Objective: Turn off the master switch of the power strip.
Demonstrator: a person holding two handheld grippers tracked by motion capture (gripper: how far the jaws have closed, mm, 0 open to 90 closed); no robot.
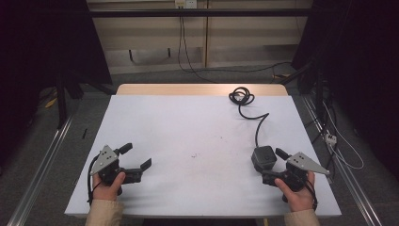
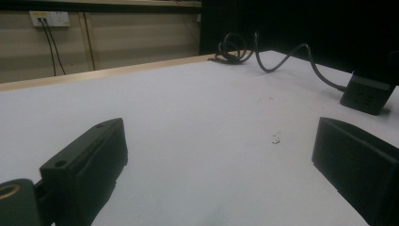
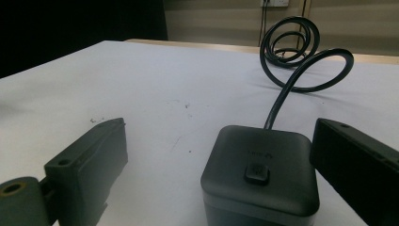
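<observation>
Near the bench's [image 1: 188, 122] right front edge, a dark cube-shaped adapter [image 1: 263, 157] with a coiled black cable [image 1: 242, 98] is sitting between the spread jaws of the right hand-held gripper [image 1: 272, 165], untouched. Well apart at the left, the left hand-held gripper [image 1: 137, 161] is resting with jaws spread, holding nothing.

A white table [image 1: 188, 132] with a wooden far edge stands on grey floor [image 1: 56, 141]. Behind it, cables [image 1: 181, 42] hang from a wall socket [image 1: 185, 4].

Dim overhead light, dark surroundings.
</observation>
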